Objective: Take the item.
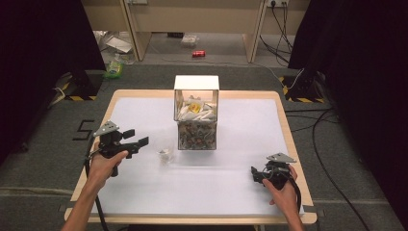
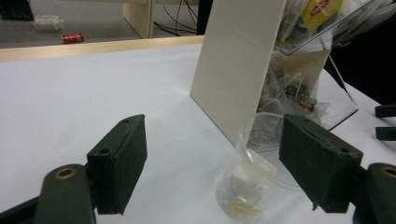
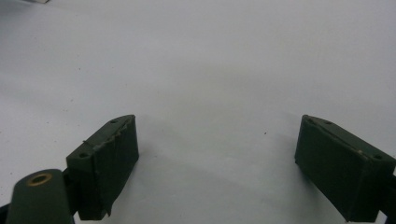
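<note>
Currently, status by item:
left tool (image 1: pixel 137 138): jaws spread wide, nothing gripped; sits at the tabletop's left side, pointing toward the cup
cup (image 1: pixel 166 153): small clear plastic cup, upright on the tabletop (image 1: pixel 144 187), just off the front-left corner of the box; in my left gripper view the cup (image 2: pixel 252 172) stands between my jaws, close to the right-hand one, pads not pressing it
cup contents: something pale and crumpled at the bottom, can't tell what
box (image 1: pixel 196 118): clear-walled, white panel on one side, packed with small wrapped packets, a yellow one near the top; stands mid-tabletop
right tool (image 1: pixel 260 174): jaws wide apart, nothing between them; low over bare white tabletop at the front right, well apart from cup and box
</note>
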Tool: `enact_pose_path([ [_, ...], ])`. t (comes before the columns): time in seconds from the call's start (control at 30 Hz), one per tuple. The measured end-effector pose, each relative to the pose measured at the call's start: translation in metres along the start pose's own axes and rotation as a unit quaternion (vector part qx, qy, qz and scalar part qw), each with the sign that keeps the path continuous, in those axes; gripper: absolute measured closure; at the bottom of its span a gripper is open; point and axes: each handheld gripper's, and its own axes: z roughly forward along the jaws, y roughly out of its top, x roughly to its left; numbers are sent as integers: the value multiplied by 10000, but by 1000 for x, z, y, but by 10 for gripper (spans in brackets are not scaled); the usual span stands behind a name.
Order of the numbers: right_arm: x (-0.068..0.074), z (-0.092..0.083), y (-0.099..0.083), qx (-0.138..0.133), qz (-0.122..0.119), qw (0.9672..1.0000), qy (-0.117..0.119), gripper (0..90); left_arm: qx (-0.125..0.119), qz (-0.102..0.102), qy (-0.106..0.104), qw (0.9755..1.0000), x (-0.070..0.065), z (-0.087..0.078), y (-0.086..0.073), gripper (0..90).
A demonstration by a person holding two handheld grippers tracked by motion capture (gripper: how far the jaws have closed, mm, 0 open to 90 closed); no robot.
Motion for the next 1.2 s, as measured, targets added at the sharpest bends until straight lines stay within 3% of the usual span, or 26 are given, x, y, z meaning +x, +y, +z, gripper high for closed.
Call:
enact_pose_path([
  [0.27,0,0,0,-2,-8,10000,1,140,128,-40,303,9995,11,1,-7,155],
  [0.77,0,0,0,-4,-5,10000,0,140,323,-115,438,9985,25,-9,-36,150],
  [1.0,0,0,0,-1,-10,10000,-4,140,369,-177,480,9980,28,-11,-48,151],
  [1.2,0,0,0,-3,-12,10000,-3,140,430,-108,454,9980,26,-12,-56,151],
])
